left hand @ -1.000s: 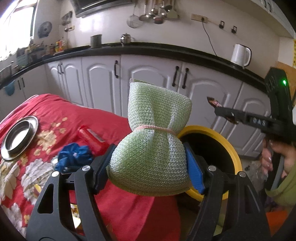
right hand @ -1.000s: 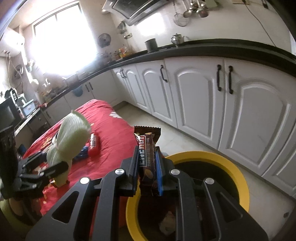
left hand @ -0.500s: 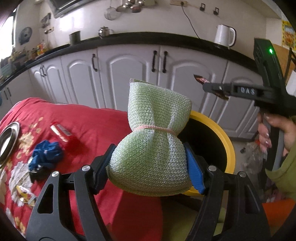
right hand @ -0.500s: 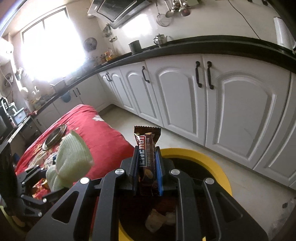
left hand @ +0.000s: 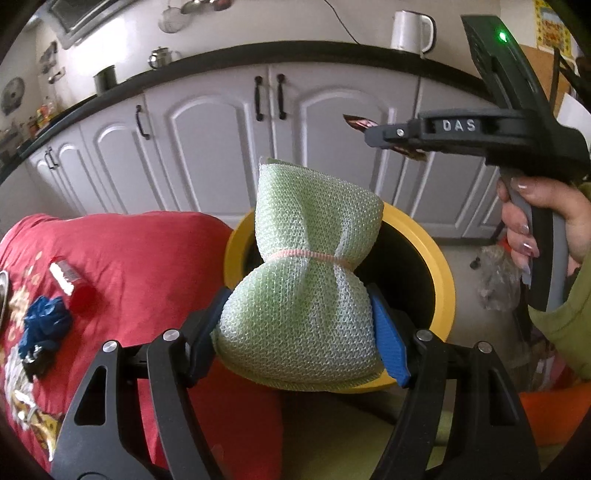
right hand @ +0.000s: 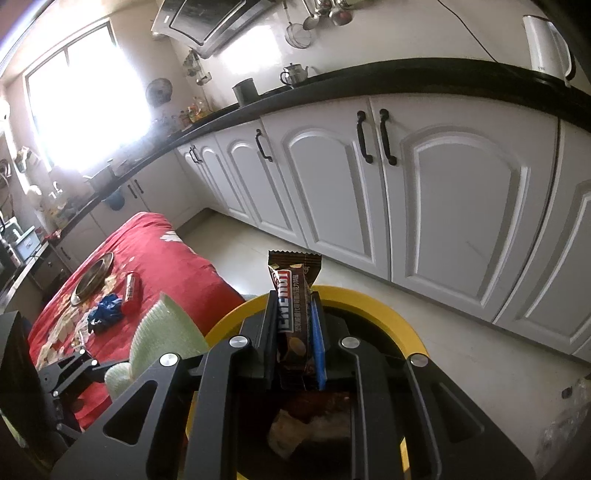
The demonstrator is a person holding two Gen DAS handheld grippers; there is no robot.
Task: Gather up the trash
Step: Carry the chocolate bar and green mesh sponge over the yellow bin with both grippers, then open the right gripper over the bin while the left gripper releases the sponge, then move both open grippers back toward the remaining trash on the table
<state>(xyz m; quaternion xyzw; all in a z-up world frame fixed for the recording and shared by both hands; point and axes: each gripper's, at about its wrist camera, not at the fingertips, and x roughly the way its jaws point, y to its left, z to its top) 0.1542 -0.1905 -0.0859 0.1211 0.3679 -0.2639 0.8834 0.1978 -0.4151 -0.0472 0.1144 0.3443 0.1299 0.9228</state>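
Bin, yellow-rimmed, holds crumpled wrappers, seen only by the right wrist. Left gripper clamps a green sponge over its rim; right gripper pinches a snack bar above it.

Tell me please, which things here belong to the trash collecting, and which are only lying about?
Belong to the job:
- green mesh scrubber, clamped in the left gripper
- snack wrapper, clamped in the right gripper
- yellow-rimmed bin, just beyond both
- blue crumpled scrap and red packet on the red cloth, possibly trash

Only lying about:
- metal plate
- white kettle
- teapot
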